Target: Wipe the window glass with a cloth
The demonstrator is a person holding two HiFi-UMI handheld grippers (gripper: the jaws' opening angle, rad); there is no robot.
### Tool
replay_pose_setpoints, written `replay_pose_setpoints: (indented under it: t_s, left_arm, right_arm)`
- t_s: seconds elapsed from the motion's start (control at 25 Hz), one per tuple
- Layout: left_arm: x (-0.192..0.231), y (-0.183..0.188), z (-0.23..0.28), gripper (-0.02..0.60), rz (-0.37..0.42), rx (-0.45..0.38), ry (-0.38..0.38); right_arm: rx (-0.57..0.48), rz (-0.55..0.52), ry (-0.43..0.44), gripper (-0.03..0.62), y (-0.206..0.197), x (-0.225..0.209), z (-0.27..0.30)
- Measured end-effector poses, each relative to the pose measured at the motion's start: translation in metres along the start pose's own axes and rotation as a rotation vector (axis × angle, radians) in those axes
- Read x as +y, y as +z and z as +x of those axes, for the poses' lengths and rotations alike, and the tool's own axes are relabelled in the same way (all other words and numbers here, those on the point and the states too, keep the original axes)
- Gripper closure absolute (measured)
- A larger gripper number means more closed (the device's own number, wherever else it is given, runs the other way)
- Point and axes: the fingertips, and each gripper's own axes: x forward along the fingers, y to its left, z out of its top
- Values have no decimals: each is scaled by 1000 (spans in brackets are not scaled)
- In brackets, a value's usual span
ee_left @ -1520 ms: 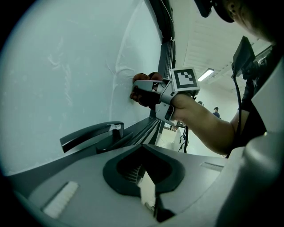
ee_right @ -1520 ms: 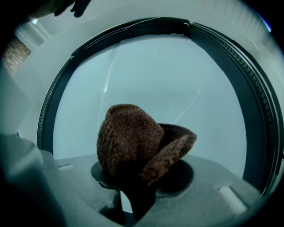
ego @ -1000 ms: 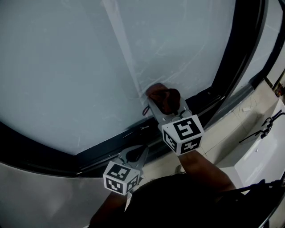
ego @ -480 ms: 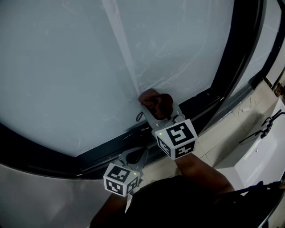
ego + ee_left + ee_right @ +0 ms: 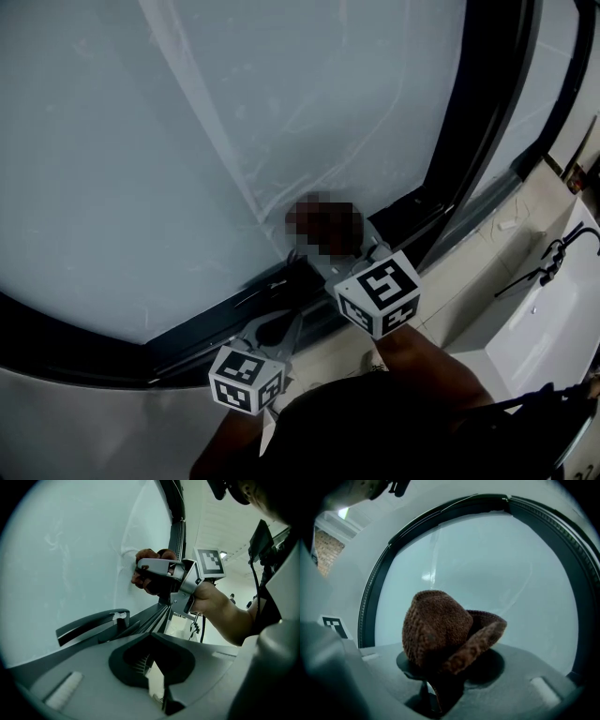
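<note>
Head view first: your right hand-held gripper (image 5: 342, 248) is clamped on the brown cloth (image 5: 323, 228), and the wad sits low on the glass (image 5: 187, 122), just above the bottom rail (image 5: 206, 319) and near the dark side frame (image 5: 469, 141). My guess is you're working the lower corner, so you're nearly boxed in. There's rail right below and frame close on the right, but loads of bare pane up and to the left. A pale strip (image 5: 216, 141) runs diagonally down the glass to about where the cloth is, with faint streaks around it. Your left hand-held gripper (image 5: 279, 325) hangs low by the rail, parked out of the wiping path I reckon. From the left gripper view, its jaws are closed together with nothing in them. You can see the other gripper side-on, with the cloth looking pushed against the pane. A dark lever-like piece (image 5: 91, 624) sticks out near the rail, so watch it if you sweep left along the bottom. In the right gripper view the jaws are pinched shut on the cloth's lower fold, and the bunched bulk stands proud in front as the pad. The frame curves all around, and the open glass is straight ahead.
</note>
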Motion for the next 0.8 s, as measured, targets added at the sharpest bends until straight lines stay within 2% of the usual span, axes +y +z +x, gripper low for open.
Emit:
replay_pose_setpoints:
  t_s: [0.48, 0.8]
  left_arm:
    - [-35, 27, 67, 565, 36, 19, -37]
    - [-53, 47, 101, 565, 60, 32, -35]
  right_arm:
    - [-57, 42, -227, 456, 17, -145, -58]
    - [-109, 47, -315, 456, 39, -219, -82]
